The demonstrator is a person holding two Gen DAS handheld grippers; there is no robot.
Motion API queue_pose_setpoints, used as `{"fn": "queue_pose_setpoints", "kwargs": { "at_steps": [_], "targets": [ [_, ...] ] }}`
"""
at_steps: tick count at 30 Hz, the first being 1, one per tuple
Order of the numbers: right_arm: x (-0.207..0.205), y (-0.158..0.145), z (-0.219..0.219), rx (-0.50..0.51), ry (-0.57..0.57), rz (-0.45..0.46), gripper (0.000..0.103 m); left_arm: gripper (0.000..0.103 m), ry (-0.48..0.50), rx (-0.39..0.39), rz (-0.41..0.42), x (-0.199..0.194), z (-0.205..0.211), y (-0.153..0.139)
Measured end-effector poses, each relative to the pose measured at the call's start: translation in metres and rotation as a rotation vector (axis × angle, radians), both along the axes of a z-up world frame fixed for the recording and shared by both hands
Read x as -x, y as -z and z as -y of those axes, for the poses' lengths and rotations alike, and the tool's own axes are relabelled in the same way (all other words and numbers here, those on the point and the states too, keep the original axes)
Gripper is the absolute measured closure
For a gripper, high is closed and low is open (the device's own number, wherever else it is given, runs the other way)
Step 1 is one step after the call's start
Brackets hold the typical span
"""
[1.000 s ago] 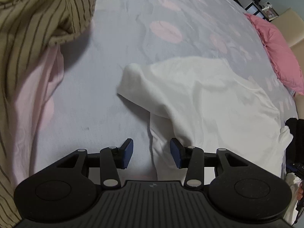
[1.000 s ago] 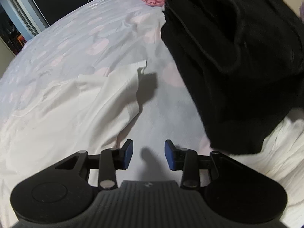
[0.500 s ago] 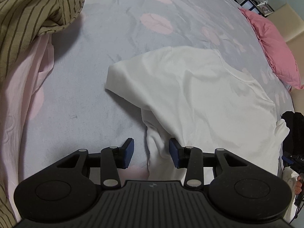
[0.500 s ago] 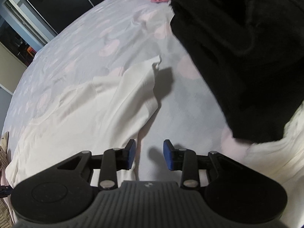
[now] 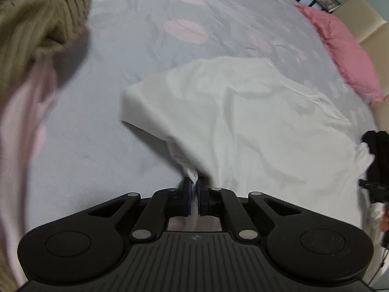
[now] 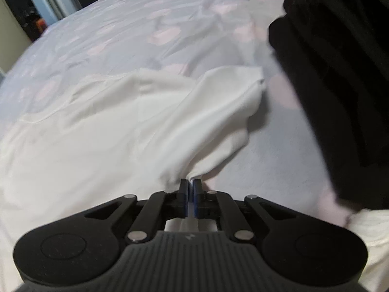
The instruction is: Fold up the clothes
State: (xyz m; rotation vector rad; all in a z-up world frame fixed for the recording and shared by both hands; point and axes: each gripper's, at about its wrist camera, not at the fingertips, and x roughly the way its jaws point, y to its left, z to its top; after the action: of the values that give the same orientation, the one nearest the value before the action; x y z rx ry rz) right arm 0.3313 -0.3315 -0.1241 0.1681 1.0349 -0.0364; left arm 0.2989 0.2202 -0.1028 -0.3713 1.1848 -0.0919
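A white T-shirt (image 5: 255, 121) lies spread on the bed. In the left wrist view its near left edge is bunched and pinched between the blue pads of my left gripper (image 5: 194, 185), which is shut on the cloth. In the right wrist view the same white T-shirt (image 6: 121, 126) stretches away to the left, and my right gripper (image 6: 190, 185) is shut on its near right edge, just below the short sleeve (image 6: 233, 92). The cloth pulls into taut folds at both grips.
A grey bedsheet (image 5: 102, 146) with pink blotches covers the bed. A striped olive garment (image 5: 36, 24) over pale pink cloth (image 5: 22, 126) lies at the left. A black garment (image 6: 340, 60) lies at the right. A pink pillow (image 5: 345, 56) is at the far right.
Both grippers have gone from open to shut, each pinching an edge of the white T-shirt. The right gripper slid left onto the shirt's edge.
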Motion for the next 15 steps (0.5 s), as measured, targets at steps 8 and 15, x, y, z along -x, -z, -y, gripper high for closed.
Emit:
{"fn": "queue_pose_setpoints", "kwargs": {
  "at_steps": [8,15],
  "targets": [
    [-0.005,0.001,0.0,0.093,0.022,-0.007,0.099,0.101,-0.052,-0.053,-0.006,-0.002,-0.025,-0.004],
    [-0.007,0.001,0.006,0.042,0.026,-0.032,0.08,0.085,-0.011,-0.113,-0.004,-0.001,-0.012,0.0]
  ]
}}
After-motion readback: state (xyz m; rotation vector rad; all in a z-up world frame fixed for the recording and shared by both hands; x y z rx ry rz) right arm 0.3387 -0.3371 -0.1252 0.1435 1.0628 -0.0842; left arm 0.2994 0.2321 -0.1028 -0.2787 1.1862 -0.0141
